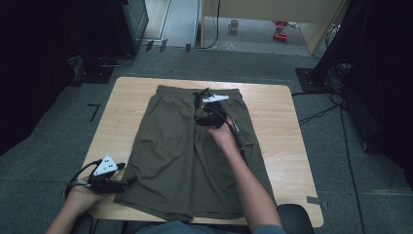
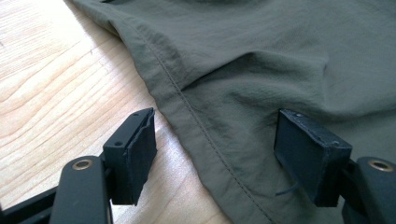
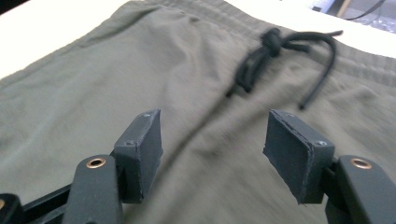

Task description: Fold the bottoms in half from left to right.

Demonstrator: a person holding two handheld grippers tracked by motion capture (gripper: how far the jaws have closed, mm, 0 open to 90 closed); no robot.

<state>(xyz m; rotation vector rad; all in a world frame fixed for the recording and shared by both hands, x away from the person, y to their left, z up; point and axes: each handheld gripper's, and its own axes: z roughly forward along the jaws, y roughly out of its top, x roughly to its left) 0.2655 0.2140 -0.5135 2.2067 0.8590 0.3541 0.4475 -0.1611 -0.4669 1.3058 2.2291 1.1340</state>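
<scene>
Olive-green shorts point(image 1: 185, 146) lie flat on a wooden table point(image 1: 277, 126), waistband at the far side and legs toward me. My left gripper point(image 1: 122, 181) rests at the near-left corner by the left leg's side seam. In the left gripper view, its jaws point(image 2: 219, 144) stand open astride the stitched edge point(image 2: 187, 112), one over wood and one over cloth, pressing on nothing. My right gripper point(image 1: 202, 105) hovers over the upper middle of the shorts. Its jaws point(image 3: 215, 140) are open above the fabric point(image 3: 140, 70), just short of the black drawstring knot point(image 3: 275, 51).
Bare wood point(image 1: 117, 112) flanks the shorts on both sides. A black cable point(image 1: 236, 134) trails along my right forearm. On the floor beyond the table stand a mug point(image 1: 234, 25) and red objects point(image 1: 280, 29). Dark cabinets and cables line both sides.
</scene>
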